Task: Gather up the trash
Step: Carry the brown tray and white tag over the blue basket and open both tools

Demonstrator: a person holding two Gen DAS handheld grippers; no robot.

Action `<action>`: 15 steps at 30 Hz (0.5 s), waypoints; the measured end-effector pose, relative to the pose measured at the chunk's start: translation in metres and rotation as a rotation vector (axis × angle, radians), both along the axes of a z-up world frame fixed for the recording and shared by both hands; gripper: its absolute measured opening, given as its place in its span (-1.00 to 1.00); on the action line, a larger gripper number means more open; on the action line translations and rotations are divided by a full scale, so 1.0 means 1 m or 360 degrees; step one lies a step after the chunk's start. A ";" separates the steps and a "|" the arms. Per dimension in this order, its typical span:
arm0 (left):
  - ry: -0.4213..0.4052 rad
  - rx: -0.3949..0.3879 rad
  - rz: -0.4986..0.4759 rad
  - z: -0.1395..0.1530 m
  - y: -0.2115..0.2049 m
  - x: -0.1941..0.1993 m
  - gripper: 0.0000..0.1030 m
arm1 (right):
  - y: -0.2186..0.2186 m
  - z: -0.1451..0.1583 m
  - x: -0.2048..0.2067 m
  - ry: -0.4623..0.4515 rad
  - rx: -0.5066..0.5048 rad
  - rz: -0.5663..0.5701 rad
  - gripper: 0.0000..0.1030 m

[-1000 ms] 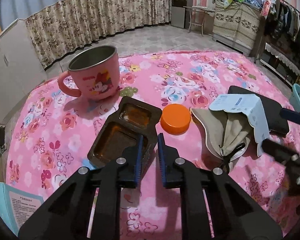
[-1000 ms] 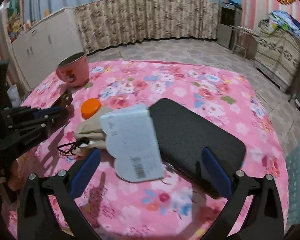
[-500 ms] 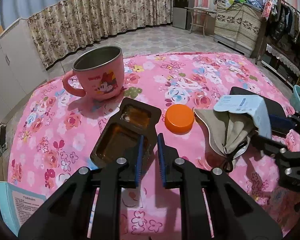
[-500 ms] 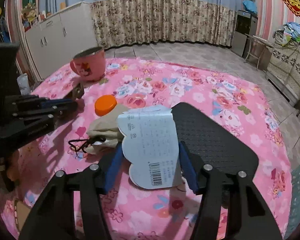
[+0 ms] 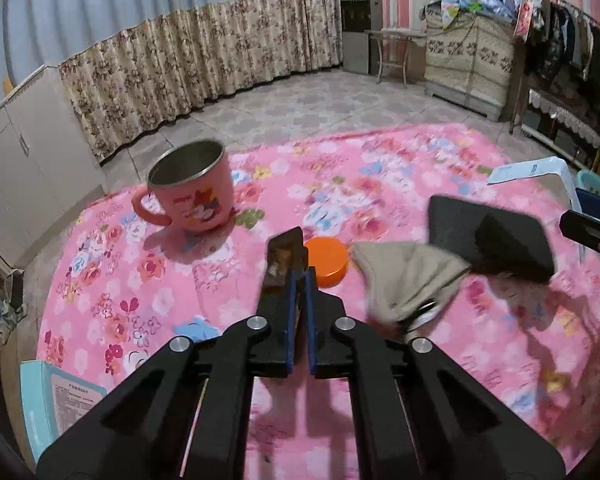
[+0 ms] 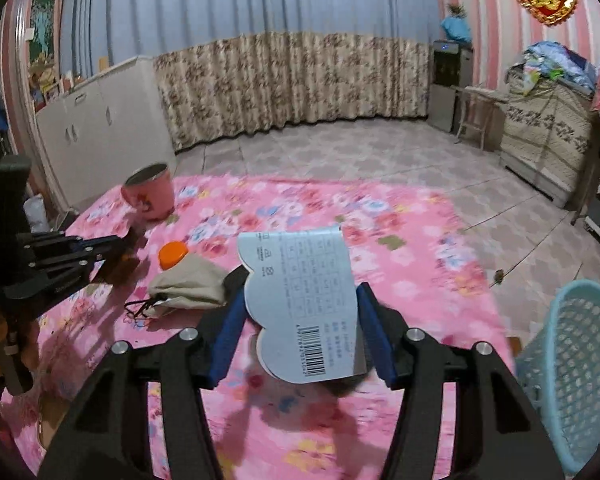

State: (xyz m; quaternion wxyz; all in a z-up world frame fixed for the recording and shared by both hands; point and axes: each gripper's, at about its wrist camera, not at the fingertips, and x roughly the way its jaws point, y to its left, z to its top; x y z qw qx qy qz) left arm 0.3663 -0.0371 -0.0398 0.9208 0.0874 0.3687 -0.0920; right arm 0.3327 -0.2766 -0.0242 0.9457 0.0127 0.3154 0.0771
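**Both claws gripping trash above the pink table**

The left gripper (image 5: 299,276) is pinching the black sauce tray (image 5: 285,254) edge-on between its 2 nearly closed blue pads, holding it raised over the floral tablecloth (image 5: 380,168). Just ahead on its right are sitting the orange lid (image 5: 327,260) and the beige pouch (image 5: 408,276); the pink mug (image 5: 192,192) is standing further off on its left. The right gripper (image 6: 300,312) is clamping the pale-blue printed package (image 6: 304,304), barcode facing the camera, lifted off the cloth. The turquoise basket (image 6: 576,368) is waiting low on its right.
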 end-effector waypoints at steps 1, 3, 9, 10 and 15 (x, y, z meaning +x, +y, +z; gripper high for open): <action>-0.0016 -0.0012 -0.0012 0.005 -0.005 -0.003 -0.99 | -0.010 0.005 -0.004 -0.0019 0.0003 -0.0025 0.07; -0.0056 0.0010 -0.0057 0.016 -0.022 -0.010 -1.00 | -0.025 0.011 -0.009 -0.0045 0.0014 -0.0067 0.07; -0.0081 -0.0036 -0.0165 0.044 -0.072 -0.024 -1.00 | -0.089 0.028 -0.033 -0.0117 0.0064 -0.0253 0.07; -0.0107 -0.0029 -0.0194 0.051 -0.083 -0.029 -1.00 | -0.101 0.031 -0.038 -0.0131 0.0055 -0.0295 0.07; -0.0209 -0.0027 -0.0333 0.077 -0.135 -0.050 -1.00 | -0.160 0.039 -0.062 -0.0172 0.0084 -0.0490 0.07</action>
